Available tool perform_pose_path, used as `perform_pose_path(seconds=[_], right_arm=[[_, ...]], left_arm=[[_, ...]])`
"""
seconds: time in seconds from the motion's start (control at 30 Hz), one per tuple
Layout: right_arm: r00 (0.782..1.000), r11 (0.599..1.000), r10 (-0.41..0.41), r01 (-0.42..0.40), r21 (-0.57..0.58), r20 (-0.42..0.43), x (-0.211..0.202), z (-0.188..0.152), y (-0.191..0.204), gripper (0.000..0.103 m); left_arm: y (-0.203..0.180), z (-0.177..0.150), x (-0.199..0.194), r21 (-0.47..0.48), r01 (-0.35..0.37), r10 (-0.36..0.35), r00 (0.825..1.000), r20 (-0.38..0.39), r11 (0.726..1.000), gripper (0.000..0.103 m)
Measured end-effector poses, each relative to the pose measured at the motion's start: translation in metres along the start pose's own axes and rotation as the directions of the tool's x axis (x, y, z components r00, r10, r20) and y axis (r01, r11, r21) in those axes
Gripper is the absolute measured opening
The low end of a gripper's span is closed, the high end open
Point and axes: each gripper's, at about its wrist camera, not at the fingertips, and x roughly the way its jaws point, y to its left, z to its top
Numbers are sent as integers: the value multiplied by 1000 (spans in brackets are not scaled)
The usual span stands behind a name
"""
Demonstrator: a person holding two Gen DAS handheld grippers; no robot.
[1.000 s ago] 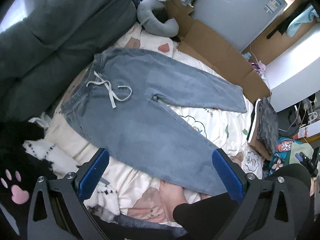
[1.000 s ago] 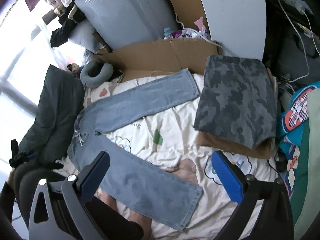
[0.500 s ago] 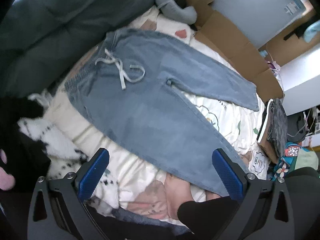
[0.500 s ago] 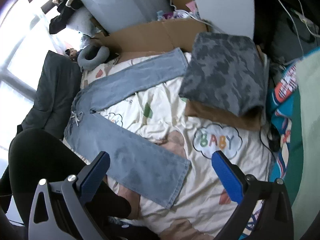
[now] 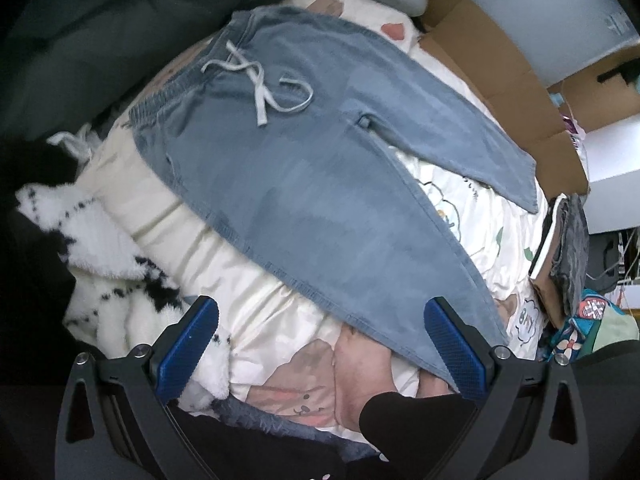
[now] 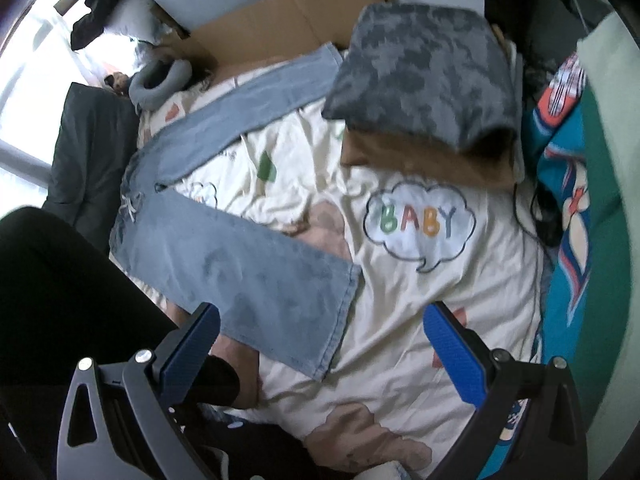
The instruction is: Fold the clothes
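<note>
Cream bedding (image 6: 420,300) printed with cartoon shapes and a "BABY" speech cloud (image 6: 420,224) covers the bed, with flattened cardboard (image 6: 280,16) along the far side and a dark grey cushion (image 5: 80,40) at the far left. Spread flat across the bedding is a pair of light blue denim trousers (image 5: 304,184), its elastic waistband toward the left with a white drawstring (image 5: 260,80) tied loosely over the front. The two legs splay apart in a V toward the right: one runs along the far side beside the cardboard, the other lies nearer, its hem (image 6: 340,320) just in front of the right gripper. A folded grey camouflage garment (image 6: 424,72) sits on a brown piece at the far right.

The left gripper (image 5: 320,344) hovers over the near trouser leg, jaws wide apart, holding nothing. The right gripper (image 6: 320,348) is likewise spread wide and empty above the near hem.
</note>
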Motion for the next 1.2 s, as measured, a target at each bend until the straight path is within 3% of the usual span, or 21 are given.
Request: perform_pose_path(seconds=[0.43,0.67,1.0,1.2], right_arm=[[978,999,21,-12,45,-209,89,-53,-5,102],[959,987,68,-25,157,-274,137,-72,-21,102],[912,957,215,-126,259,-350,201,-97,-27,64],[894,935,269,-153,319,-359,230,-107,-29,55]], left_arm=[[34,-16,44,-74,-10,5,998,-62,997,102],[46,-16,67,-94,-41,34,996,-77,995,102],[50,-23,101,-72,-81,71,987,-142,994,102],[56,-22,104,-83,-106,94,986,-136,991,102]])
